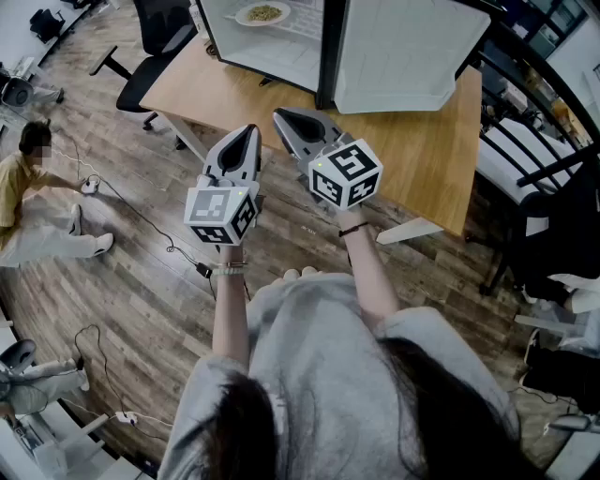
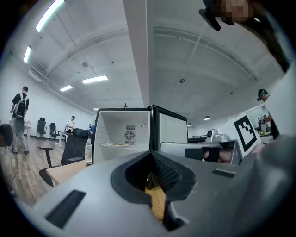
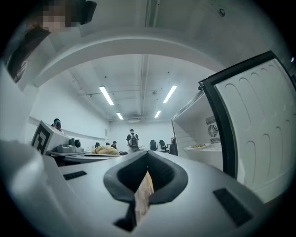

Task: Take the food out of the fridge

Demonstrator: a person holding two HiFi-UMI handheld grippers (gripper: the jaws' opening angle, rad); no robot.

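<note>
A small white fridge (image 1: 309,58) stands open on a wooden table (image 1: 422,150), its door (image 1: 403,47) swung out to the right. Inside, a white plate of food (image 1: 263,13) sits on a shelf. The plate (image 2: 115,144) also shows in the left gripper view, and the plate (image 3: 199,146) shows small in the right gripper view beside the door (image 3: 259,134). My left gripper (image 1: 247,141) and right gripper (image 1: 289,120) are held level side by side, short of the table's near edge. Both point toward the fridge. The left gripper (image 2: 150,162) and the right gripper (image 3: 147,159) are both shut with nothing between their jaws.
A black office chair (image 1: 155,47) stands left of the table, and a water bottle (image 2: 88,149) stands on the table beside the fridge. A person (image 1: 28,197) sits on the wooden floor at far left among cables. Dark chairs and frames (image 1: 548,187) crowd the right side.
</note>
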